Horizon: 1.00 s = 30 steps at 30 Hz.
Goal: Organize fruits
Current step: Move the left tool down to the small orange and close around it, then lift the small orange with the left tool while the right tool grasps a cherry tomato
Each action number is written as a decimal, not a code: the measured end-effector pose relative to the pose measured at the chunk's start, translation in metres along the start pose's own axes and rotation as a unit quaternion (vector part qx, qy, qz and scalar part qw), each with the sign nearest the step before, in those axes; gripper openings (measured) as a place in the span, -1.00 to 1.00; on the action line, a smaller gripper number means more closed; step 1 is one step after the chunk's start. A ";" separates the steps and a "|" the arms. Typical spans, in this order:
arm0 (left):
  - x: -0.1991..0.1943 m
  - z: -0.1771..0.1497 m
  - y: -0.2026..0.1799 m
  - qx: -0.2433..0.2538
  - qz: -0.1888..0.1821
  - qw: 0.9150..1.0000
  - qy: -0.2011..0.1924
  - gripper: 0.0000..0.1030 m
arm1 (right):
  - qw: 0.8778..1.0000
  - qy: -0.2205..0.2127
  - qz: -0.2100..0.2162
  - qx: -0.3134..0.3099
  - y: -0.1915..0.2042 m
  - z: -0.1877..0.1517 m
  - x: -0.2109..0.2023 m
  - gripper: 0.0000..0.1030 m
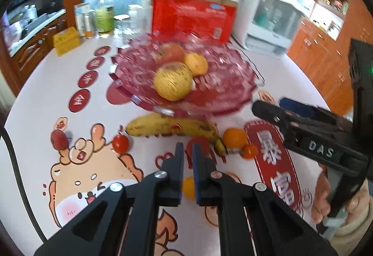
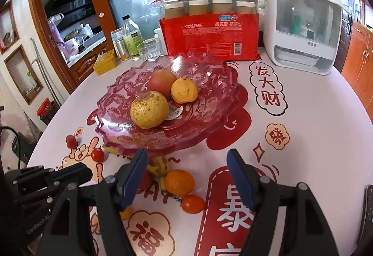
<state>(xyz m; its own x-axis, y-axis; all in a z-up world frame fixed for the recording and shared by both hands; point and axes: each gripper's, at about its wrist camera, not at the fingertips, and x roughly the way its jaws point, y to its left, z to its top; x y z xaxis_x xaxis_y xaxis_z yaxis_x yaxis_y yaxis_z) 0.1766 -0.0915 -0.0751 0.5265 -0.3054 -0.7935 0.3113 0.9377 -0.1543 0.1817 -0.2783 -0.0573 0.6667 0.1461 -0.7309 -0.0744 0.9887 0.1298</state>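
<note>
A pink glass bowl holds a speckled pear, an apple and a yellow citrus. In front of it on the cloth lie a banana, a mandarin, a small orange tomato, a cherry tomato and a dark red fruit. My left gripper hovers shut and empty above the cloth near the banana. My right gripper stands open above the mandarin, holding nothing.
Behind the bowl stand a red pack of paper cups, a white appliance, bottles, a glass and a yellow box. Another orange fruit lies under my left gripper. A hand grips the right tool.
</note>
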 end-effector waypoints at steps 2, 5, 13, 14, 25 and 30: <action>0.011 -0.009 -0.005 0.010 0.003 1.000 0.027 -0.68 | 1.000 0.001 0.000 -0.007 0.002 -0.003 0.001 0.37; 0.027 -0.021 -0.009 0.011 0.009 0.999 0.051 -0.54 | 1.000 0.004 -0.003 -0.015 0.004 -0.009 0.003 0.37; 0.051 -0.039 -0.013 -0.004 0.006 0.998 0.066 -0.20 | 1.000 0.011 -0.004 -0.014 -0.001 -0.026 0.004 0.37; 0.053 -0.041 -0.013 -0.005 0.005 0.998 0.068 -0.20 | 1.000 0.014 -0.004 -0.012 -0.002 -0.028 0.006 0.37; 0.058 -0.047 -0.011 -0.007 -0.002 0.999 0.047 -0.39 | 0.999 0.040 -0.003 0.016 -0.024 -0.057 0.014 0.37; 0.042 -0.045 -0.008 -0.002 -0.001 1.000 0.025 -0.39 | 0.999 0.048 0.000 0.014 -0.023 -0.064 0.017 0.37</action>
<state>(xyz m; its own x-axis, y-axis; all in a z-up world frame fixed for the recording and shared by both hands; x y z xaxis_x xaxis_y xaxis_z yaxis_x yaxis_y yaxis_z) 0.1607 -0.1041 -0.1339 0.4854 -0.2978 -0.8220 0.3088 0.9380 -0.1575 0.1468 -0.2969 -0.1155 0.5926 0.1490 -0.7916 -0.0518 0.9877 0.1472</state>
